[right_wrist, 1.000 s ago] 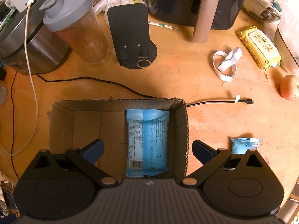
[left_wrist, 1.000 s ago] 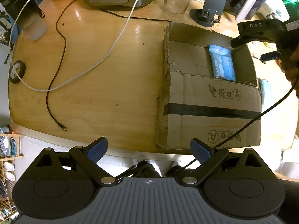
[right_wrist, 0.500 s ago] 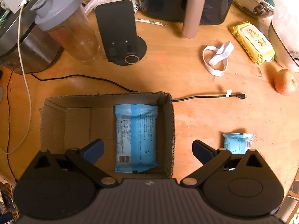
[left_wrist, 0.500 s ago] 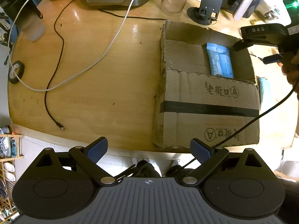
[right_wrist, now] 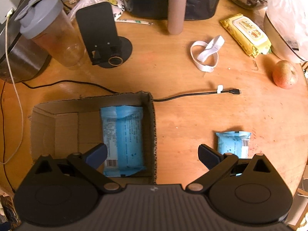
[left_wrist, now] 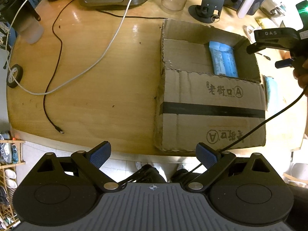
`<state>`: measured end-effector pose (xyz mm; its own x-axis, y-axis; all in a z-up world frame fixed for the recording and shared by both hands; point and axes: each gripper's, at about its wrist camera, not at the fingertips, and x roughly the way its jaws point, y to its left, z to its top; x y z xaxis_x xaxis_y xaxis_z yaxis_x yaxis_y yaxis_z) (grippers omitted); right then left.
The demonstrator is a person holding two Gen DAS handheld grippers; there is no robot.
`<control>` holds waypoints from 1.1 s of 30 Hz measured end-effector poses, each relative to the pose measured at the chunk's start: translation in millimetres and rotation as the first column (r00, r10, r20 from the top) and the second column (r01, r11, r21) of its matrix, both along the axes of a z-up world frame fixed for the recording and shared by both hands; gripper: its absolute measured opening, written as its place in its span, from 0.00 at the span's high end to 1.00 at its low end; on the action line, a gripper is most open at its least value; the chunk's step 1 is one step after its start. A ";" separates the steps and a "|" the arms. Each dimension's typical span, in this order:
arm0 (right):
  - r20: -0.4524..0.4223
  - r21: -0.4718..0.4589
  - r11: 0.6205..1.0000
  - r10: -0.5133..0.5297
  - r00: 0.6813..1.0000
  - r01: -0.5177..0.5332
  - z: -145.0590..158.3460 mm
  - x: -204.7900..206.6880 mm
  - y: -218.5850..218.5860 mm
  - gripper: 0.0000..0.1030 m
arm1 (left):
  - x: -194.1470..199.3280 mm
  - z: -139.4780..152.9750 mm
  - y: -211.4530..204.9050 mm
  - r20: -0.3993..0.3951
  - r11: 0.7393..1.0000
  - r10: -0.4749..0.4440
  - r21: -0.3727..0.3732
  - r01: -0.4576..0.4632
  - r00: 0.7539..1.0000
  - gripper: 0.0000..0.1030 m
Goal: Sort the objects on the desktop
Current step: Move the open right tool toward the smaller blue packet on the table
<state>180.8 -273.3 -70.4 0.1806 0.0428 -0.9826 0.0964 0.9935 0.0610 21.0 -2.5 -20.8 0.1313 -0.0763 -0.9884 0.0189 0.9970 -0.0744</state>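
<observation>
A large blue wipes pack (right_wrist: 123, 134) lies flat in the right end of the open cardboard box (right_wrist: 53, 123), its printed back and barcode facing up; the rest of the box floor is bare. The right wrist view alone shows a smaller blue wipes pack (right_wrist: 233, 143) on the table (right_wrist: 192, 115) just right of the box, near the right gripper (right_wrist: 153, 153), whose fingers are spread wide and hold nothing — one hangs over the box, the other beside the small pack. That view also takes in a black cable end (right_wrist: 231, 91), a white strap loop (right_wrist: 207, 54), a yellow wipes pack (right_wrist: 247, 33) and an apple (right_wrist: 284, 75) further out. The left wrist view shows what the right cannot: the box's front wall with printed characters and a black tape band, a white cable (left_wrist: 107, 44) and a black cable (left_wrist: 52, 88) across the table to its left, and a roll of black tape (left_wrist: 13, 75) at the edge. The left gripper (left_wrist: 153, 154) sits off the near table edge, fingers apart and empty. There the small pack is only a blue sliver behind the box corner.
</observation>
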 end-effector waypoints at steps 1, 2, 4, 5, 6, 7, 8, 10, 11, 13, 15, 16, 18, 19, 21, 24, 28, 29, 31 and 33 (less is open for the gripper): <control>-0.001 -0.002 1.000 -0.005 1.000 0.005 -0.4 -0.5 -2.0 0.00 | -0.1 0.0 -0.7 0.000 1.000 -0.002 0.000 0.002 1.000 0.06; -0.001 -0.004 1.000 -0.010 1.000 0.010 -0.8 -1.1 -4.0 0.00 | -0.2 0.1 -1.4 -0.001 1.000 -0.003 0.001 0.003 1.000 0.06; -0.002 -0.004 1.000 -0.016 1.000 0.016 -1.2 -2.1 -6.9 0.00 | -0.2 -0.2 -2.9 -0.001 1.000 -0.005 0.001 0.005 1.000 0.06; -0.002 -0.004 1.000 -0.019 1.000 0.019 -1.5 -2.7 -8.4 0.00 | -0.1 -0.5 -4.0 -0.002 1.000 -0.006 0.002 0.006 1.000 0.06; -0.003 -0.005 1.000 -0.019 1.000 0.019 -1.7 -3.0 -9.7 0.00 | 0.0 -0.7 -4.8 -0.002 1.000 -0.007 0.001 0.007 1.000 0.06; -0.003 -0.006 1.000 -0.020 1.000 0.020 -2.0 -3.3 -11.0 0.00 | 0.1 -0.7 -5.7 -0.003 1.000 -0.008 0.001 0.008 1.000 0.06; -0.003 -0.006 1.000 -0.021 1.000 0.021 -2.7 -3.2 -12.3 0.00 | 0.1 -0.8 -6.6 -0.004 1.000 -0.010 0.001 0.010 1.000 0.06; -0.005 -0.009 1.000 -0.025 1.000 0.024 -2.6 -3.8 -15.2 0.00 | 0.0 -0.8 -8.5 -0.004 1.000 -0.014 0.001 0.014 1.000 0.06; -0.005 -0.011 1.000 -0.026 1.000 0.026 -2.5 -4.0 -16.8 0.00 | 0.0 -0.8 -9.5 -0.005 1.000 -0.016 0.001 0.016 1.000 0.06; -0.005 -0.013 0.999 -0.030 1.000 0.030 -2.1 -4.3 -20.0 0.00 | 0.3 -1.3 -11.9 -0.006 1.000 -0.020 0.000 0.020 1.000 0.06; -0.005 -0.014 0.999 -0.035 0.999 0.035 -1.7 -4.8 -23.4 0.00 | 0.2 -1.7 -14.1 -0.006 1.000 -0.024 -0.001 0.024 1.000 0.06; -0.005 -0.014 0.999 -0.038 0.999 0.037 -1.6 -5.2 -25.2 0.00 | 0.1 -1.8 -15.2 -0.007 1.000 -0.026 -0.002 0.026 1.000 0.06; -0.004 -0.014 0.999 -0.043 0.999 0.043 -1.3 -6.0 -28.7 0.00 | 0.1 -2.3 -17.1 -0.007 1.000 -0.030 -0.003 0.030 1.000 0.06; -0.004 -0.014 0.999 -0.047 0.999 0.046 -1.3 -6.7 -30.4 0.00 | 0.1 -2.5 -18.0 -0.008 0.999 -0.031 -0.004 0.031 0.999 0.06; -0.003 -0.013 0.999 -0.053 0.999 0.053 -1.5 -8.0 -33.8 0.00 | 0.0 -2.5 -19.6 -0.009 0.999 -0.034 -0.005 0.034 0.999 0.06; -0.004 -0.014 0.998 -0.062 0.998 0.062 -2.3 -10.1 -39.0 0.00 | 0.0 -2.8 -21.2 -0.011 0.999 -0.037 -0.006 0.036 0.999 0.06; -0.007 -0.012 0.997 -0.074 0.997 0.074 -3.5 -12.4 -45.9 0.00 | 0.2 -3.0 -23.9 -0.011 0.999 -0.041 -0.004 0.041 0.999 0.06; -0.008 -0.012 0.997 -0.077 0.997 0.077 -3.6 -13.0 -47.9 0.00 | 0.3 -3.0 -24.6 -0.011 0.999 -0.042 -0.004 0.042 0.999 0.06; -0.010 -0.012 0.996 -0.083 0.996 0.083 -3.7 -13.4 -51.1 0.00 | 0.3 -3.2 -26.1 -0.011 0.999 -0.045 -0.003 0.045 0.999 0.06; -0.011 -0.011 0.996 -0.089 0.996 0.089 -3.7 -13.9 -54.7 0.00 | 0.2 -3.3 -27.5 -0.012 0.999 -0.048 -0.002 0.048 0.999 0.06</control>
<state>166.9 -328.0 -74.1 0.1719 0.0168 -0.9850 0.1852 0.9815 0.0490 21.2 -30.0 -24.1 0.1153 -0.0842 -0.9898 0.0660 0.9949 -0.0769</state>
